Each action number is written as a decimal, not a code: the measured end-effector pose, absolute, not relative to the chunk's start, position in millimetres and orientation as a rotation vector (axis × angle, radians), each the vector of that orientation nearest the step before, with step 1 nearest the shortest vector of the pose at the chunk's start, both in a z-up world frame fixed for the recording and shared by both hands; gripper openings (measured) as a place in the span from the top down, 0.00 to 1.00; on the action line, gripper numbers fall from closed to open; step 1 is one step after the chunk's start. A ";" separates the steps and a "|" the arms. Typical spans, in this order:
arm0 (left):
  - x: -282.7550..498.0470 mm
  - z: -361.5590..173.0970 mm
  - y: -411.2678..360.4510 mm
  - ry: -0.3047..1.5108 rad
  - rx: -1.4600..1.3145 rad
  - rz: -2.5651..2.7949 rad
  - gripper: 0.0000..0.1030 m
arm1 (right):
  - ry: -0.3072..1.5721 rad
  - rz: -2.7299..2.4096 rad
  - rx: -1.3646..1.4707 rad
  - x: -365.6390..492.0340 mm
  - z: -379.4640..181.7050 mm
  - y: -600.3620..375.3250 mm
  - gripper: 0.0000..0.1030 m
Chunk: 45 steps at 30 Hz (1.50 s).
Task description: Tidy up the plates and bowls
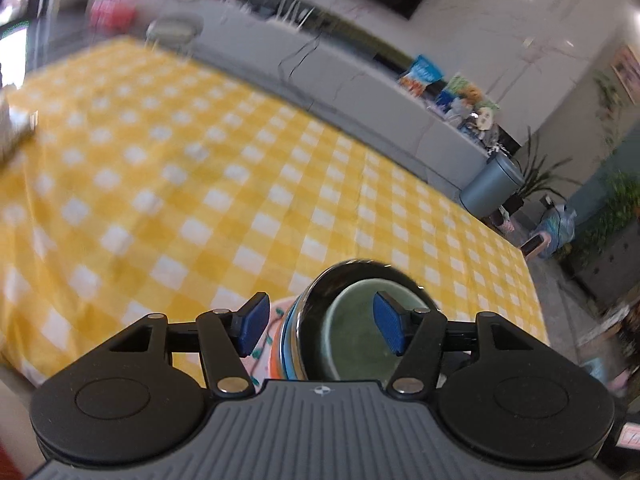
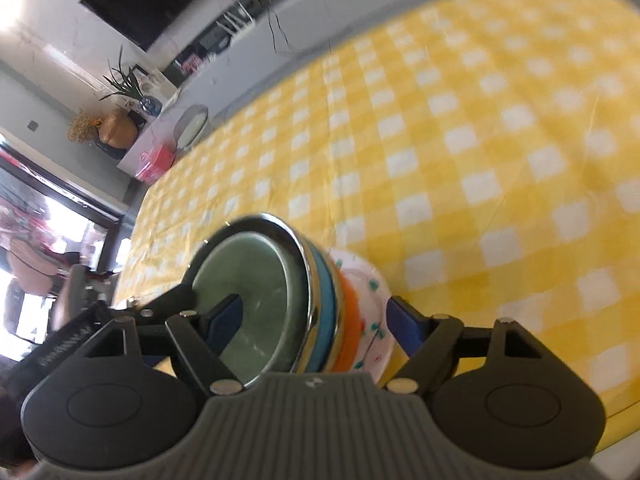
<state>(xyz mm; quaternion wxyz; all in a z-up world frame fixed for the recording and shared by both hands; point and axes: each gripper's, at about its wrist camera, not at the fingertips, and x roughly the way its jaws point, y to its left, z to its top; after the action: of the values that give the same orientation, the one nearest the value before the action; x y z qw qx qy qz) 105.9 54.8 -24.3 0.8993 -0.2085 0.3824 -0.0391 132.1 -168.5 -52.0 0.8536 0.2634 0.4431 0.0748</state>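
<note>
A stack of dishes is held between both grippers above the yellow checked tablecloth [image 1: 200,168]. On top is a green bowl [image 1: 360,336] inside a steel bowl [image 1: 348,270], over blue and orange dishes [image 1: 289,344] and a white patterned plate [image 1: 276,320]. My left gripper [image 1: 322,326] is shut across the stack, one pad inside the green bowl, the other under the white plate. In the right wrist view my right gripper [image 2: 316,326] is shut on the same stack: green bowl [image 2: 256,280], steel rim [image 2: 304,264], orange dish [image 2: 350,320], white plate [image 2: 374,304].
A grey counter [image 1: 360,80] runs behind the table with snack packets [image 1: 424,76]. A blue-grey bin [image 1: 494,186] and plants stand at the right. A pink box [image 2: 154,162] and an oval dish [image 2: 192,126] sit at the table's far end. A pale object [image 1: 14,128] lies at the left edge.
</note>
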 end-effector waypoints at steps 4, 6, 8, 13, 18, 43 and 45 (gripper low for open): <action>81.9 1.2 40.0 0.694 -0.275 -0.087 0.32 | 0.831 0.123 0.415 111.5 -27.5 -166.1 0.24; 68.5 11.5 34.6 0.641 -0.215 -0.088 0.33 | 0.785 0.120 0.358 99.2 -16.3 -164.4 0.24; 52.3 21.0 27.7 0.580 -0.159 -0.083 0.34 | 0.738 0.120 0.307 86.2 -6.9 -162.6 0.24; 21.4 33.9 15.5 0.500 -0.059 -0.108 0.34 | 0.629 0.115 0.185 49.4 7.8 -159.3 0.22; -3.0 37.0 3.6 0.449 0.052 -0.099 0.33 | 0.542 0.098 0.104 17.0 15.8 -157.4 0.21; -36.7 -31.5 -12.6 0.674 0.134 -0.078 0.22 | 0.568 0.027 0.026 -41.5 -25.0 -147.7 0.13; -38.1 -33.9 -10.2 0.680 0.131 -0.075 0.22 | 0.574 0.026 0.027 -41.1 -26.8 -148.1 0.12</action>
<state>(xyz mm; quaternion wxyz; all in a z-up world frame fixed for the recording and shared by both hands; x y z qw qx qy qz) -38.1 -10.2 -33.9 0.9400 0.0641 0.3331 -0.0368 -41.1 -148.1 -26.8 0.9590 0.0132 0.2828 0.0128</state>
